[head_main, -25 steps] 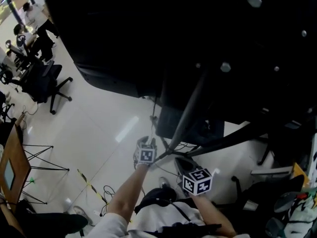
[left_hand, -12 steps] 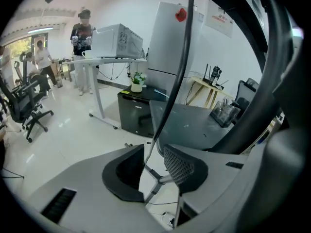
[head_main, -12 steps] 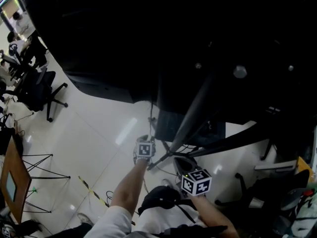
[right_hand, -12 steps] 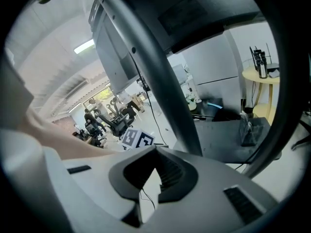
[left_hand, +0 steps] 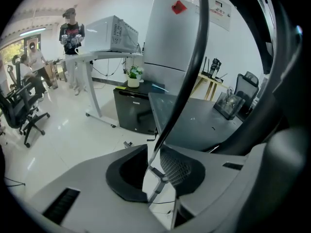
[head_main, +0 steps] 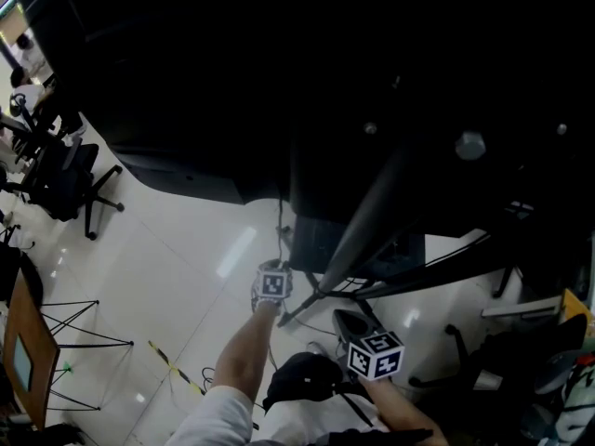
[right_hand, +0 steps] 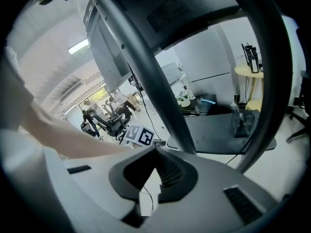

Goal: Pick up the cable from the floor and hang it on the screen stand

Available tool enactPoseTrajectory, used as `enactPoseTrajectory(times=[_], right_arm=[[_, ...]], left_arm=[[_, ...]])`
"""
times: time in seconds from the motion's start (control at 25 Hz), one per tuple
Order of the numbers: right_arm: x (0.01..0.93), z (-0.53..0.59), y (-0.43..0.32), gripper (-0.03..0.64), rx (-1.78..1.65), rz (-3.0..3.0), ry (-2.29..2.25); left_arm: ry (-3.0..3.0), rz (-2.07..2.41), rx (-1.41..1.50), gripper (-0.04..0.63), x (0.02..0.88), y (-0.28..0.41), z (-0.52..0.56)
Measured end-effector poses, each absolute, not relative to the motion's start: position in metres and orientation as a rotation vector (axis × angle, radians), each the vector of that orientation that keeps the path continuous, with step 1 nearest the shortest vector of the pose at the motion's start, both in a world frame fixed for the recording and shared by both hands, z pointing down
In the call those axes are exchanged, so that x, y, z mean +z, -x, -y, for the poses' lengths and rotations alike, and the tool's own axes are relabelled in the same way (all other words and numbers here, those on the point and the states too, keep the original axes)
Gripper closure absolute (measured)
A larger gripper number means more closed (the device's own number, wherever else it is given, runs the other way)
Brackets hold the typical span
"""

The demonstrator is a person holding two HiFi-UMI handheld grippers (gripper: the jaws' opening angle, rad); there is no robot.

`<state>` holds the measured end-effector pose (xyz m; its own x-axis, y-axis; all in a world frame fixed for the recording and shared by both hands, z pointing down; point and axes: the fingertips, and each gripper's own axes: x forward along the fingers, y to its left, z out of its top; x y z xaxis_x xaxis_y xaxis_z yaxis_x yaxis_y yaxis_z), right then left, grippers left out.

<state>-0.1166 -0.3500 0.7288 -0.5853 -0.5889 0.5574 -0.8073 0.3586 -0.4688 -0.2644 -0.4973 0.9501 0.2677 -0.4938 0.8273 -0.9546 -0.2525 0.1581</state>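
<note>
Since 1 second ago my left gripper has sunk, its jaws closing but not yet touching the cable between them, which hangs just beside the screen stand. My right gripper is pressed together. I judge the cable light, limp and slippery, so I would pinch its hanging stretch.

Left arm extends forward, bare to the sleeve. Left gripper pitches steeply down; jaws have just been closing, gap remains, cable between them. Right gripper sits nearer the body, jaws together.
</note>
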Motion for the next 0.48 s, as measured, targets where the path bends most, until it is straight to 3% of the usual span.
enactPoseTrajectory(times=[0.12,0.48], right_arm=[[0.732,0.35,0.112,0.614,1.063,2.327,-1.247],[0.726,0.334,0.096,0.615,1.058,2.314,-1.23]], left_arm=[[-1.886,1.304,0.871,0.565,0.949,0.262,0.5],[-1.854,1.305,0.87,0.575,0.915,0.253,0.446]])
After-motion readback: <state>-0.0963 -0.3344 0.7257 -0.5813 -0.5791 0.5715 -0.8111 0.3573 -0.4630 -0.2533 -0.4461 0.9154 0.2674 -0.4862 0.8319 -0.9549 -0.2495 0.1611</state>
